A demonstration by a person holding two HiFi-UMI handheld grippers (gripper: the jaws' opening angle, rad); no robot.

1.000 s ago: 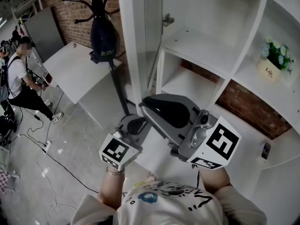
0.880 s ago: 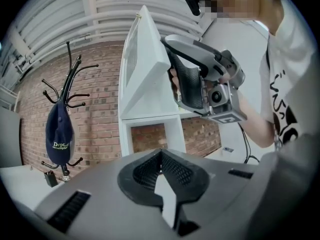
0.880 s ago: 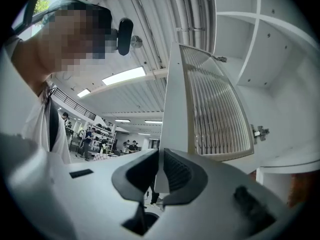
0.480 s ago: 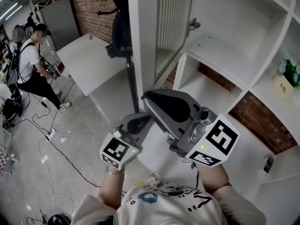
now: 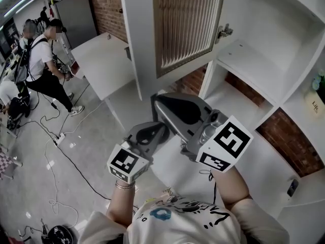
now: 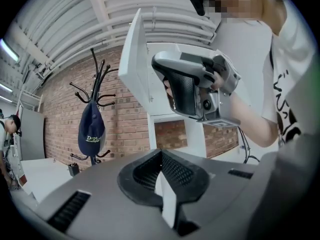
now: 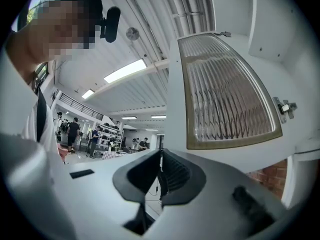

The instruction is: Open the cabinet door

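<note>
Head view and both gripper views, the cabinet door (image 5: 185,27) standing open. The door is hanging swung well out from the white cabinet (image 5: 254,65), its hinge (image 5: 223,33) showing at the inner edge and its ribbed glass panel (image 7: 225,94) facing the person.

The person is holding both hands close together in front of the chest, forearms reaching forward and elbows tucked in. The right tongs (image 7: 160,156) are pointing slightly upward and forward, just below the door's lower edge and apart from it. Their jaws have just been closing and are now meeting at the tips, with nothing between them. The right marker cube (image 5: 223,146) is sitting above the wrist, tilted toward the camera.

The left tongs (image 6: 161,154) are lying lower than the right pair and to their left, pointing level and forward. Their jaws are pressed together and gripping nothing. The left marker cube (image 5: 125,162) is sitting just ahead of a wrist wearing a bracelet (image 5: 123,187). In the left gripper view the right tongs are appearing above, with the person's fingers wrapped around the handle.

Beyond the door, a coat stand (image 6: 97,84) is carrying a dark cap (image 6: 91,130) against a brick wall (image 6: 60,114). A white desk (image 5: 101,65) is standing nearby, and bystanders (image 5: 48,60) are standing farther off.
</note>
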